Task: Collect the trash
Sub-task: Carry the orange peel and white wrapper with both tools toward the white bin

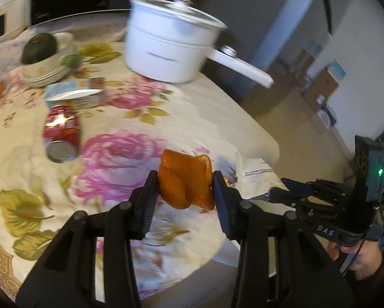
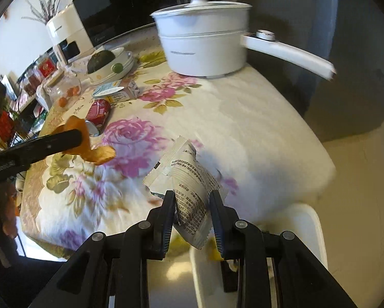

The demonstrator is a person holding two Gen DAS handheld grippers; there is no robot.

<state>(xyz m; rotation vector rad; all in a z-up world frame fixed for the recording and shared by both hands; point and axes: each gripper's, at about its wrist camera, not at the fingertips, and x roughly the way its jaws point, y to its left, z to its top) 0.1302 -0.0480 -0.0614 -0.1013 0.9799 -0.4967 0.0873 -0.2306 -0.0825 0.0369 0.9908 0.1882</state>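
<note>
My left gripper (image 1: 185, 178) is shut on a curled piece of orange peel (image 1: 181, 166), held above the flowered tablecloth (image 1: 130, 154) near the table's front edge. In the right wrist view that peel (image 2: 89, 143) hangs from the left gripper (image 2: 77, 136) at the left. My right gripper (image 2: 192, 193) is shut on a white printed sachet (image 2: 189, 169), crumpled between the pads; the left wrist view shows the sachet (image 1: 253, 174) and the right gripper (image 1: 271, 193) to the right. A red can (image 1: 61, 128) lies on its side further back, beside a small carton (image 1: 73, 95).
A white lidded pot (image 2: 202, 43) with a long handle stands at the table's far side. A bowl (image 2: 107, 70) holding a dark green fruit sits at the back left. A white bin (image 2: 317, 220) stands below the table's front edge, under the right gripper. A person's hand (image 1: 366, 261) grips the right handle.
</note>
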